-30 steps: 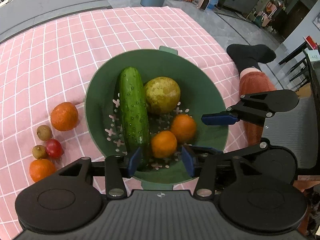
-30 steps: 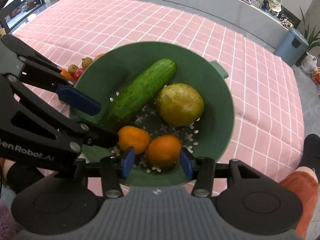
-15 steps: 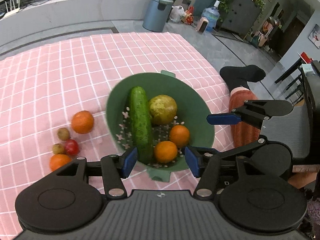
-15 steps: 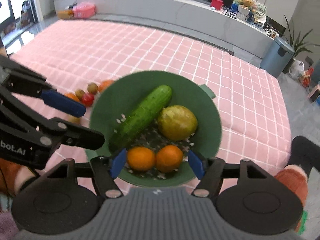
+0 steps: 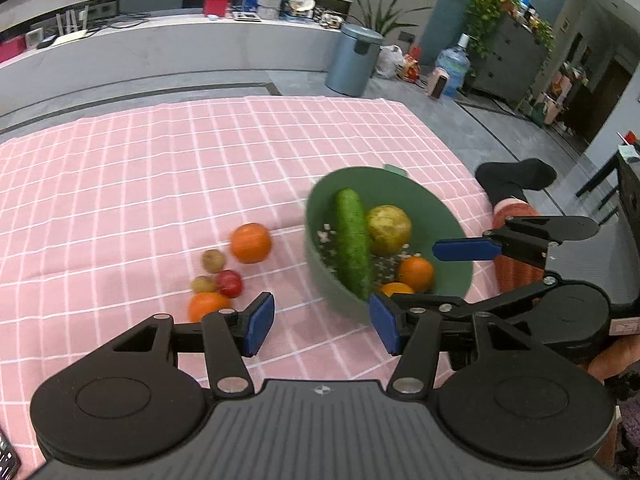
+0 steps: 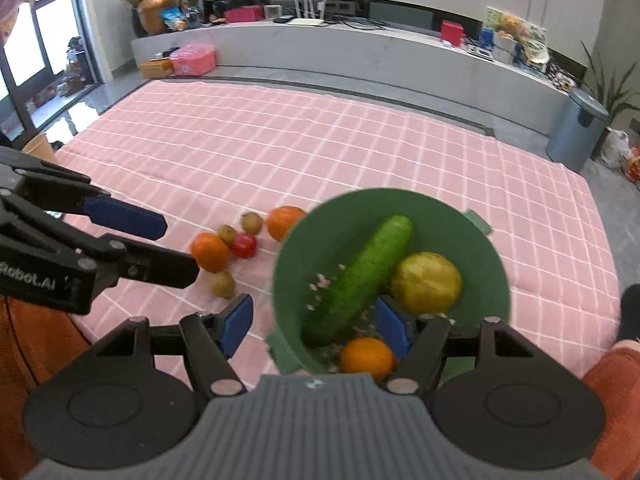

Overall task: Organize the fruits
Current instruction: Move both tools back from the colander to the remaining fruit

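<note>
A green colander bowl (image 5: pixel 320 216) (image 6: pixel 472 224) stands on the pink checked cloth. It holds a cucumber (image 5: pixel 352 240) (image 6: pixel 360 280), a yellow-green round fruit (image 5: pixel 389 229) (image 6: pixel 426 282) and two oranges (image 5: pixel 416 274) (image 6: pixel 368 358). Left of the bowl lie two more oranges (image 5: pixel 251 243) (image 6: pixel 285 222), a red fruit (image 5: pixel 229 283) (image 6: pixel 244 245) and small brown fruits (image 5: pixel 212 260) (image 6: pixel 222 284). My left gripper (image 5: pixel 322 326) is open and empty, above the cloth in front of the bowl. My right gripper (image 6: pixel 314 326) is open and empty over the bowl's near rim.
The pink cloth (image 5: pixel 120 184) covers a low table. A person's leg in orange trousers with a black sock (image 5: pixel 516 176) is at the right. A grey bin (image 5: pixel 354 60) and a long white counter (image 6: pixel 360 52) stand beyond the table.
Both grippers have pulled back and up from the bowl, so more of the room shows. The left gripper has shifted left, towards the loose fruit. Both stay open.
</note>
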Action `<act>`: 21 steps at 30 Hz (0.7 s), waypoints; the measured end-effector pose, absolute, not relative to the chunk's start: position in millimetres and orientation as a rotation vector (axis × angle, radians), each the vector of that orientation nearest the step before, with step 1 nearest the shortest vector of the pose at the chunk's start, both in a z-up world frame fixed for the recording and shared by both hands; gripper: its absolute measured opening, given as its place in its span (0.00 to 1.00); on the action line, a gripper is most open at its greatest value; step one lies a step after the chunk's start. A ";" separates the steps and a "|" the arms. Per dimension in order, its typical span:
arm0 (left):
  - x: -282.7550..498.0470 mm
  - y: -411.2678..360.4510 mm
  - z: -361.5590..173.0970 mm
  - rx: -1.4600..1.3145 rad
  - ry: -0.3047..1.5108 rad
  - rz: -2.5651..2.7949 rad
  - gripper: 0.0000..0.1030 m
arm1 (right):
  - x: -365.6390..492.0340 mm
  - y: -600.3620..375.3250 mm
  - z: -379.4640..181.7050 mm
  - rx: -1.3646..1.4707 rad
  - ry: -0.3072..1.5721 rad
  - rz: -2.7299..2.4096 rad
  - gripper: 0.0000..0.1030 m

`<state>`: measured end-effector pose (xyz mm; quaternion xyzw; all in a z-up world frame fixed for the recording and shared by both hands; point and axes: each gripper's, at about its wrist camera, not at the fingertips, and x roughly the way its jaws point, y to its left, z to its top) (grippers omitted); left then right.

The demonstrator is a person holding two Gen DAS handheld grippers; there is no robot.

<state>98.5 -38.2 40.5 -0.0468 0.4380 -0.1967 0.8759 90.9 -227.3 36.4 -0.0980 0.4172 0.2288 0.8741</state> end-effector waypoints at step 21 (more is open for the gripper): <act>95.8 34.6 12.7 -0.203 0.903 -0.311 0.63 | 90.2 -165.8 31.4 -0.342 0.764 0.607 0.55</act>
